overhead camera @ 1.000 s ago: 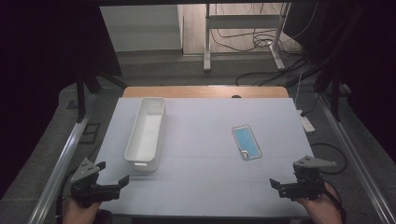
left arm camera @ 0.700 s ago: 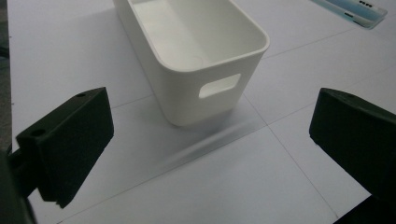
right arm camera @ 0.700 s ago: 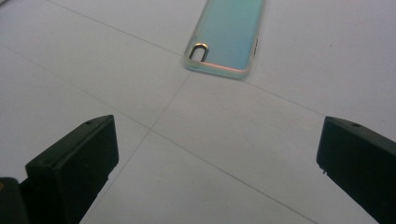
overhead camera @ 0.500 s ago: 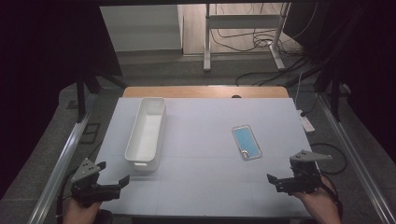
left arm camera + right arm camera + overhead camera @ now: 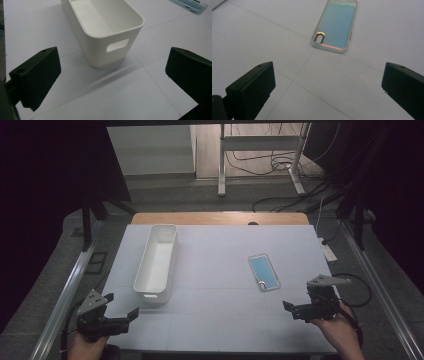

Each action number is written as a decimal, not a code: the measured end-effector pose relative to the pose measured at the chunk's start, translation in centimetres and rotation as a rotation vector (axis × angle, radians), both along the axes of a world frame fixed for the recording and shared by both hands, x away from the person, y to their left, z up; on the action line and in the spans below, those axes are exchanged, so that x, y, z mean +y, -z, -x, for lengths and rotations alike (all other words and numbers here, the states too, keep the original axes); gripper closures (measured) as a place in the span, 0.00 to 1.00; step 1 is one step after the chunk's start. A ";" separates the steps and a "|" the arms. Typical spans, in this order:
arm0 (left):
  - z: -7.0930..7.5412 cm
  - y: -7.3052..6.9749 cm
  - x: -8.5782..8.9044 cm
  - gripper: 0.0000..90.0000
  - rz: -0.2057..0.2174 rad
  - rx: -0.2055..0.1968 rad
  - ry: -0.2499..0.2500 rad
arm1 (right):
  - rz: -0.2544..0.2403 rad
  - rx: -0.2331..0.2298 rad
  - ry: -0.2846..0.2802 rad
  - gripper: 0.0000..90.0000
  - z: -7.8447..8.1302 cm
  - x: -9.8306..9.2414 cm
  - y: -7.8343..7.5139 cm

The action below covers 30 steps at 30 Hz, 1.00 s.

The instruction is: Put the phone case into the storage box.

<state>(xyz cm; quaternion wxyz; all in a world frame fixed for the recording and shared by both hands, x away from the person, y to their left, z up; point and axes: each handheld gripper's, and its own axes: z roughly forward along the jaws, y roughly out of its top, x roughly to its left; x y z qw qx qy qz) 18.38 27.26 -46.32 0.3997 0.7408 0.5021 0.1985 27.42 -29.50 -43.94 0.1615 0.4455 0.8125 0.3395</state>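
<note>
A long white bin (image 5: 156, 262) lies lengthwise on the left half of the white table (image 5: 220, 255), open side up and empty. In the left gripper view its near end, with a handle slot, is the bin (image 5: 105, 27) just ahead of the jaws. An iridescent blue phone case (image 5: 264, 272) lies flat at right centre. My left gripper (image 5: 122, 306) is open near the front left edge, short of the bin. My right gripper (image 5: 299, 305) is open at the front right, just short of the phone case (image 5: 335, 26). Neither gripper holds anything.
A wooden strip (image 5: 220, 218) runs along the table's far edge. Metal rails (image 5: 70, 285) flank the table on both sides. A white power strip (image 5: 327, 251) and a black cable (image 5: 357, 287) lie at the right edge. The phone case (image 5: 192, 5) is far off in the left gripper view.
My right gripper has crept a little forward and left toward the phone case. The left gripper has stayed almost still.
</note>
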 end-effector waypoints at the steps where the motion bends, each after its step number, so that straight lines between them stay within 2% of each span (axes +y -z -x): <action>1: 0.0 0.0 0.0 0.01 -0.001 0.000 0.000 | 0.003 -0.001 -0.003 0.00 -0.1 0.1 0.0; 15: 0.0 0.0 0.0 0.01 -0.001 0.004 0.000 | 0.013 0.018 -0.021 0.00 -1.9 1.1 -0.4; 18: 0.0 0.0 0.0 0.01 0.000 0.004 -0.001 | 0.031 0.019 -0.032 0.00 -2.4 1.4 -0.4; 30: 0.0 0.0 0.0 0.01 0.001 0.004 0.002 | 0.023 0.036 -0.024 0.00 -4.0 2.1 -0.3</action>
